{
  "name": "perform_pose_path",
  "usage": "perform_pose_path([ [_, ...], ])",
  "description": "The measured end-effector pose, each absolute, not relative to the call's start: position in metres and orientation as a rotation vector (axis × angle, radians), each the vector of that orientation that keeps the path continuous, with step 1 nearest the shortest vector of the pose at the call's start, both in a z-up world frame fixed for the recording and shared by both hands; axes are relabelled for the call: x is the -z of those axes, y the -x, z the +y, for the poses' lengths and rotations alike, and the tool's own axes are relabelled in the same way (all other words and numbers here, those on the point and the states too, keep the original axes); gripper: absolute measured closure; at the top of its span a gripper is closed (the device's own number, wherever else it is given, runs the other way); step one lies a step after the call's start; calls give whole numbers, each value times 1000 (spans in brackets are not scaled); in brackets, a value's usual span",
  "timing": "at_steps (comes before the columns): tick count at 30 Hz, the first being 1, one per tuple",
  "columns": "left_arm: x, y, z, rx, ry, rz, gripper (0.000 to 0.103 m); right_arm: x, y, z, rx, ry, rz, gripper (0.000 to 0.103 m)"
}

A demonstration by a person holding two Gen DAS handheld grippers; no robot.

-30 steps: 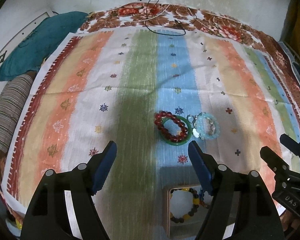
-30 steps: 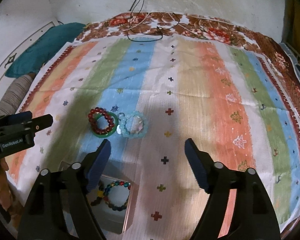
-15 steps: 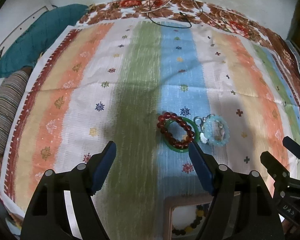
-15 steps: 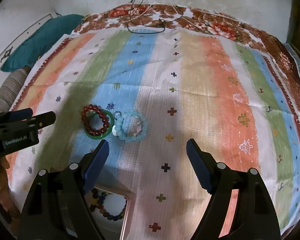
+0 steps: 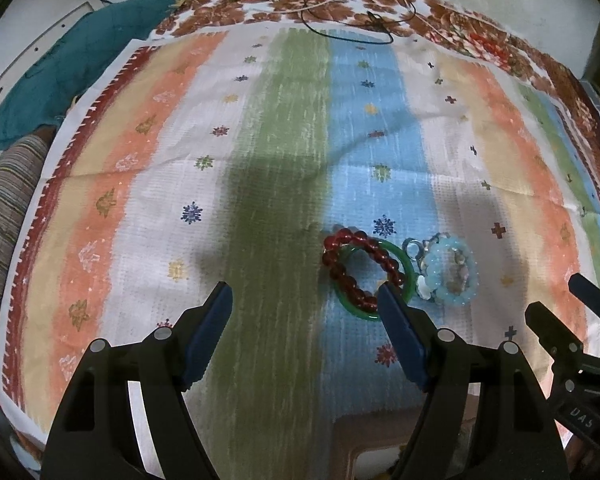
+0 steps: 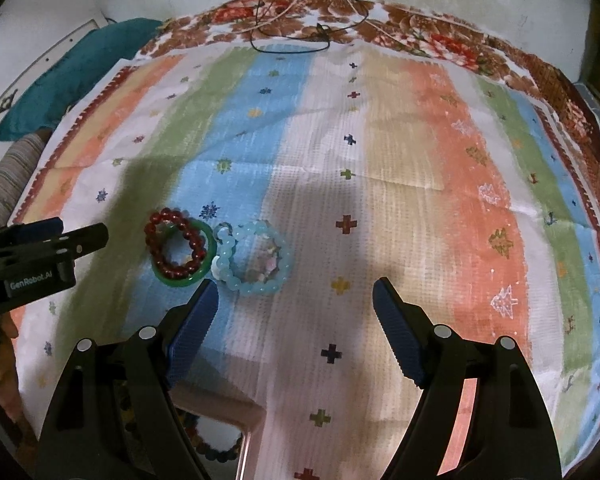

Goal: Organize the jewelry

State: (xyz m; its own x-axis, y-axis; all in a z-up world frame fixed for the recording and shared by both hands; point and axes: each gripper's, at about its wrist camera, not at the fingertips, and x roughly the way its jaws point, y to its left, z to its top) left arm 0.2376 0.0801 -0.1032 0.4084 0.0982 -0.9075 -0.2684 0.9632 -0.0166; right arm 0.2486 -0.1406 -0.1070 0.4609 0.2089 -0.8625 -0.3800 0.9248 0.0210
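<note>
**Jewelry pickup pending — both grippers hovering, nothing gripped**

Striped cloth point(image 6: 420, 160) is covering the whole work surface; jewelry is lying in a tight cluster on its blue stripe. Left gripper point(image 5: 304, 312) and right gripper point(image 6: 294, 308) are both spread wide and carrying nothing, hanging just short of the cluster.

Box point(image 6: 228, 420) with a pale interior is sitting at the near edge, already holding a multicoloured beaded bracelet point(image 6: 216, 450).

Cluster, big to small: green bangle point(image 6: 202, 276) with the red bead bracelet point(image 6: 172, 240) lying across it, pale blue bead bracelet point(image 6: 260, 258) touching the bangle's right side, small ring point(image 5: 413, 246) at the blue one's far-left edge.

Doing the step well, my read: take the blue bracelet with the right gripper — pinching its free right arc, away from the bangle, so the neighbours aren't getting dragged along. Red bracelet should come off the bangle before the bangle is lifted.

Hard to make out: box is getting cut off by the frame and the fingers; whether the ring is attached to the blue bracelet; whitish bits inside the blue loop.
</note>
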Motion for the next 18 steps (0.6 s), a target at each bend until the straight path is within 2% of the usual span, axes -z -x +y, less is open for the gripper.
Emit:
perform_pose_path([
  [18, 131, -264, 91, -206, 229, 1182, 30, 126, -273, -130, -357, 206, 1057, 23],
])
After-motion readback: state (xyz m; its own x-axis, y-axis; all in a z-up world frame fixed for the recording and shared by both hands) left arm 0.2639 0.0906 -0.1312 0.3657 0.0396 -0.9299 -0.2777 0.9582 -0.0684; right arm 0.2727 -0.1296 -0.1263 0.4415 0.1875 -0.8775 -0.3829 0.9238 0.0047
